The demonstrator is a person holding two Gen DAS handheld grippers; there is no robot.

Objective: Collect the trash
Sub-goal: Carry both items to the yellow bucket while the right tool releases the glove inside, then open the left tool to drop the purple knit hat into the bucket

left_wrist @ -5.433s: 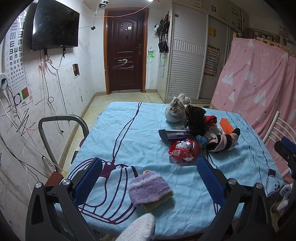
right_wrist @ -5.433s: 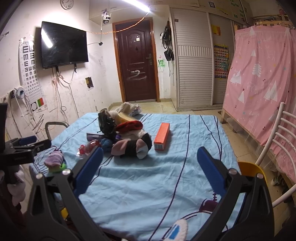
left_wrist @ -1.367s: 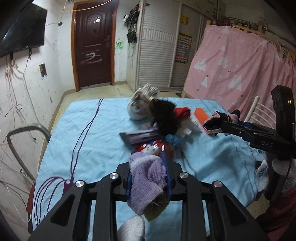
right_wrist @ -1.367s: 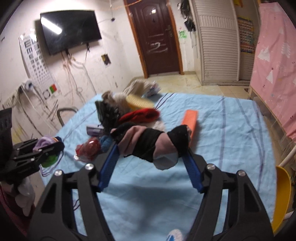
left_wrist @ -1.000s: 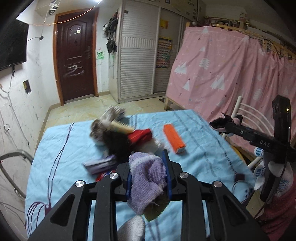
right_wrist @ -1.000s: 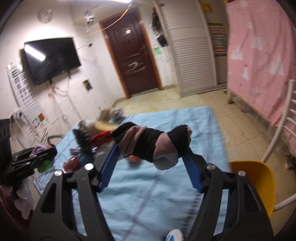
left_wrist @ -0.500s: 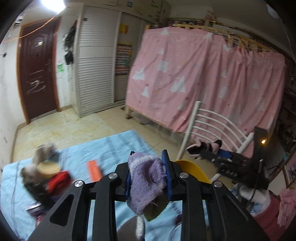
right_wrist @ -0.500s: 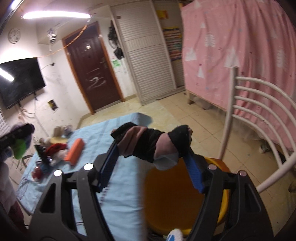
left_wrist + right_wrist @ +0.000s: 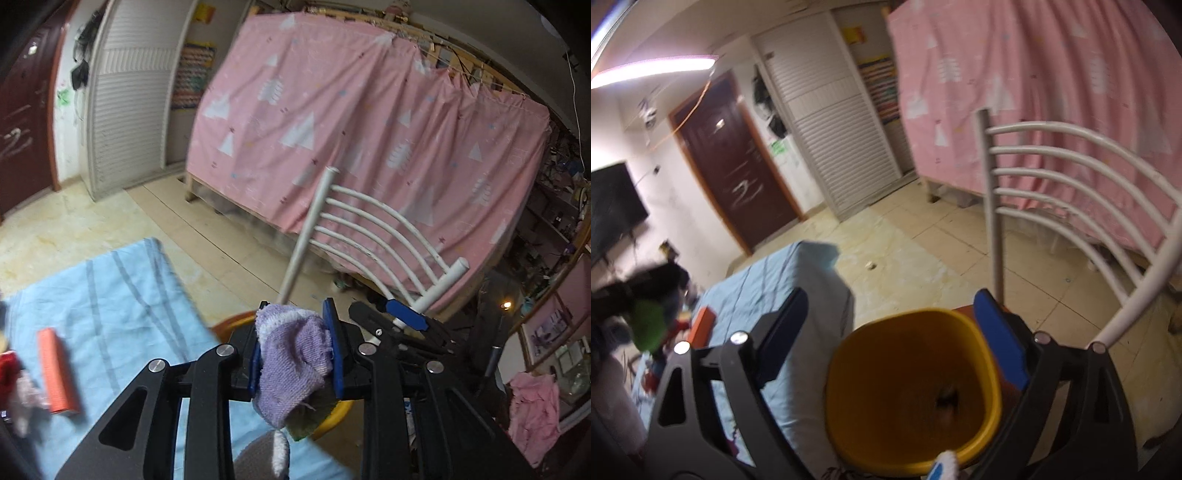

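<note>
I have the left tool (image 9: 293, 349) clamped on a purple knitted cloth (image 9: 291, 363), a bit of green fabric hanging just under it, both held over the near rim of the yellow bin (image 9: 912, 391). My right tool (image 9: 890, 339) sits directly above that bin, pointing down into it; its jaws are opening and nothing is between them. A small dark item (image 9: 947, 400) lies at the bin's bottom, too blurred to identify. The bin stands just beside the blue-covered worktop (image 9: 110, 295), in front of a white chair back (image 9: 1071, 206). An orange box (image 9: 57, 371) lies on the worktop, well away from the bin. I can read no writing.
</note>
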